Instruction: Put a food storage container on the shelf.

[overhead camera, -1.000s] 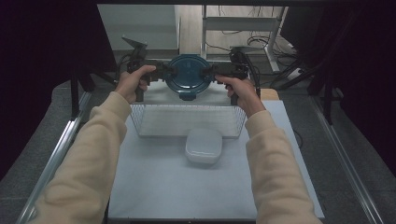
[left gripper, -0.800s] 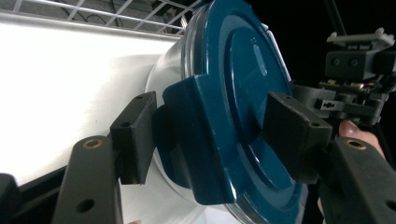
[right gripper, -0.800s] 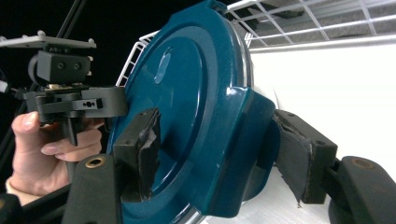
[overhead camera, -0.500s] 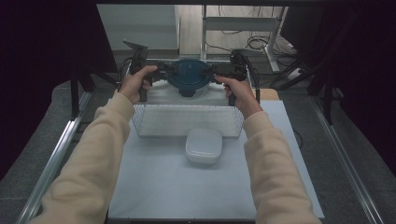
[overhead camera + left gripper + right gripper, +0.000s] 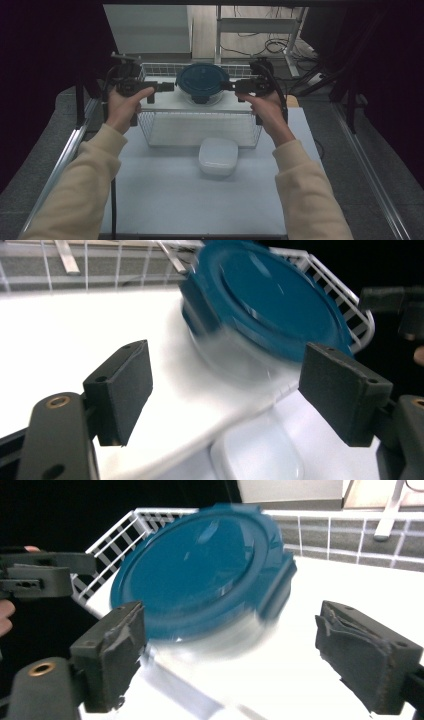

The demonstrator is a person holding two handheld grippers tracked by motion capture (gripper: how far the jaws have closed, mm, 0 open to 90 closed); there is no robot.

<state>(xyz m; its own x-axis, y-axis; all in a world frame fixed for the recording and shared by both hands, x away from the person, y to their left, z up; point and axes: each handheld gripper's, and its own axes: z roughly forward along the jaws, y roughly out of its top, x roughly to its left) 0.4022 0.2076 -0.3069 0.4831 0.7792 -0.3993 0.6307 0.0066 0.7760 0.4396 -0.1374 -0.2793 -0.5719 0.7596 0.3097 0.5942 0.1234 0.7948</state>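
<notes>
Pale sheeting covers the counter point(image 5: 165, 200), where a white wire basket point(image 5: 200, 127) stands at the far side with a flat white shelf across its top and a small white lidded box point(image 5: 218, 156) lies just in front of it. From the left, the left gripper point(image 5: 167, 86) hangs with its jaws spread wide and empty beside the round container with the blue lid point(image 5: 202, 81), which sits on the basket's shelf, apparently set there to be stored. On the right, the right gripper point(image 5: 227, 86) mirrors it, jaws released and touching nothing, so the container looks set down and let go.
</notes>
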